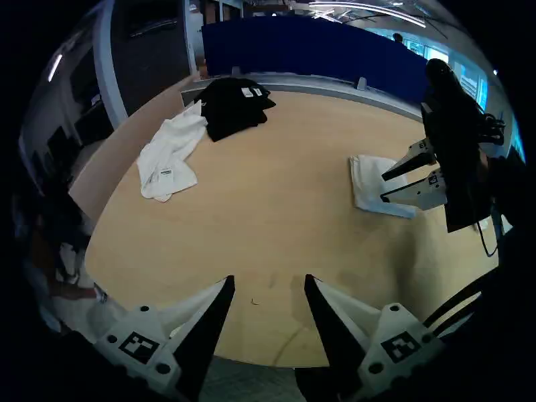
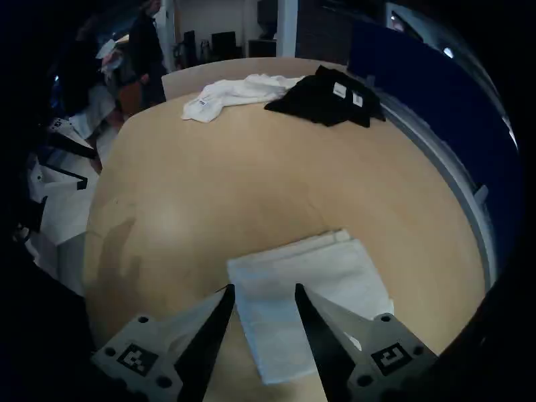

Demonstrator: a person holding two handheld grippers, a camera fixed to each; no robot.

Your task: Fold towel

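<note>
**Q:** White cloth under the right hand-held gripper (image 2: 264,288): is that the work item?

**A:** Yes. The folded towel (image 2: 308,295) lies flat on the wooden counter (image 1: 268,201), near its edge on the operator's right. The right hand-held gripper stands over the towel's near edge, fingers moderately apart, holding nothing. Whether the fingers touch the cloth cannot be told.

**Q:** And the left hand-held gripper (image 1: 269,278)?

**A:** Open to about the same width, empty, over bare counter well apart from the towel.

**Q:** How should the step be carried out?

**A:** The step appears to be one more fold, or squaring the stack.
1. Bring the left unit across to the opposite corner of the same edge.
2. Pinch all layers at each corner, not the top layer alone.
3. Lift both corners evenly and lay them onto the far edge.
4. Release only once the edges align.

**Q:** Anything else nearby?

**A:** A crumpled white towel (image 1: 171,154) and a black garment (image 1: 234,104) lie together at the far end, clear of the work.
</note>
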